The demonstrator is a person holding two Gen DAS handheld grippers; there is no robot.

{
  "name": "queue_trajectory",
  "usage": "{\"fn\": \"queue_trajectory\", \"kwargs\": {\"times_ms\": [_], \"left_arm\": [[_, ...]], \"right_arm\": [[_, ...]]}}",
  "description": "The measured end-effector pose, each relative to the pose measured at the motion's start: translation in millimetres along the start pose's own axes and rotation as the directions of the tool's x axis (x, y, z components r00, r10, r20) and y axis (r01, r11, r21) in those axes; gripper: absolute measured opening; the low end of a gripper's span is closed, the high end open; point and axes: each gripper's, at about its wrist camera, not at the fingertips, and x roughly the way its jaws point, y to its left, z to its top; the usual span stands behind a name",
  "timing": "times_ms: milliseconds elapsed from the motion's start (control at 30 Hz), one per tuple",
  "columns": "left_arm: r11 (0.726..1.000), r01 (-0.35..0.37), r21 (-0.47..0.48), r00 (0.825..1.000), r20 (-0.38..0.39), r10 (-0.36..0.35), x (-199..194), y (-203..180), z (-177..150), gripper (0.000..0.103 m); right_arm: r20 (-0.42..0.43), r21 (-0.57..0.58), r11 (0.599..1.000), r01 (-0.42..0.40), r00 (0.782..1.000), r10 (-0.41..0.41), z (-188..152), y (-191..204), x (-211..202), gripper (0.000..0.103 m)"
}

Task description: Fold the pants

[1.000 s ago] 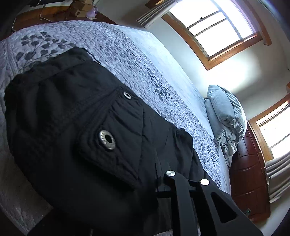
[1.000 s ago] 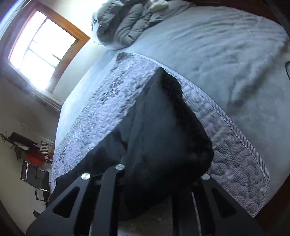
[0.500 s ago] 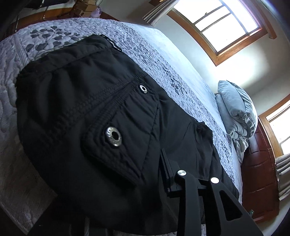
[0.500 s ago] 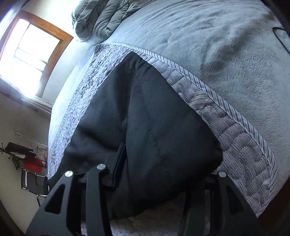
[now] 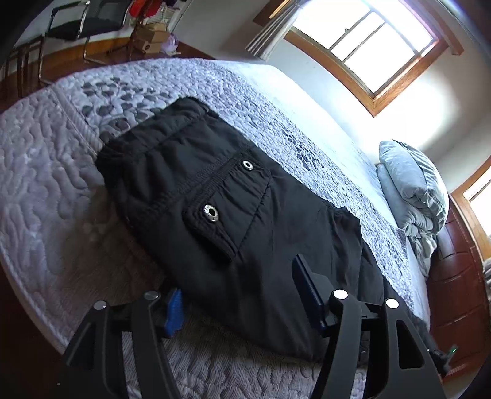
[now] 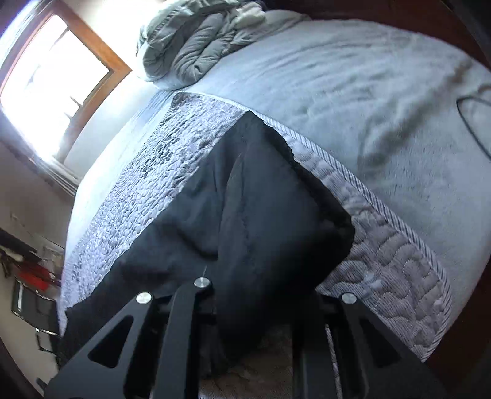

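Observation:
Black pants [image 5: 221, 221] lie flat on the quilted grey bedspread [image 5: 49, 190], with a flap pocket and two metal snaps [image 5: 210, 213] facing up. My left gripper [image 5: 242, 294] is open, its fingers spread at the near edge of the pants, one finger [image 5: 307, 288] over the fabric. In the right wrist view the pants [image 6: 245, 221] lie folded over near the bedspread's border. My right gripper [image 6: 260, 307] is open, with the near edge of the fabric between its fingers.
A folded grey duvet [image 5: 411, 196] lies at the head of the bed by a wooden headboard [image 5: 454, 282]. Windows [image 5: 368, 46] are on the far wall. Chairs [image 5: 76, 24] and boxes stand beyond the bed. A black cable [image 6: 472, 122] lies on the sheet.
My left gripper has opened and pulled back from the pants, which now lie flat. My right gripper has stayed open and drawn back slightly.

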Motion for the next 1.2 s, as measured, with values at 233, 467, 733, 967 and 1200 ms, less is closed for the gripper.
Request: {"fn": "queue_trajectory", "kwargs": {"times_ms": [233,467,733,967,1200], "left_arm": [[0.999,0.012,0.032,1.0,0.02,-0.012,-15,-15,-1,0.068],[1.0,0.028,0.009,1.0,0.014,-0.028,-19,-14,-3,0.069],[1.0,0.023,0.006,1.0,0.014,-0.023,-19,-15,-7,0.069],[1.0,0.015,0.01,1.0,0.011,-0.015,-17,-19,-7,0.071],[1.0,0.01,0.02,1.0,0.014,-0.011,-20,-31,-10,0.073]], "right_arm": [[0.09,-0.197,0.98,0.02,0.996,-0.002,-3,82,-25,0.013],[0.101,-0.216,0.975,0.056,0.994,-0.035,-6,100,-25,0.013],[0.0,-0.073,0.987,0.142,0.99,-0.143,-13,28,5,0.043],[-0.128,0.07,0.997,0.03,0.992,-0.021,-57,-9,4,0.052],[-0.171,0.071,0.996,-0.058,0.983,0.069,-89,10,6,0.007]]}}
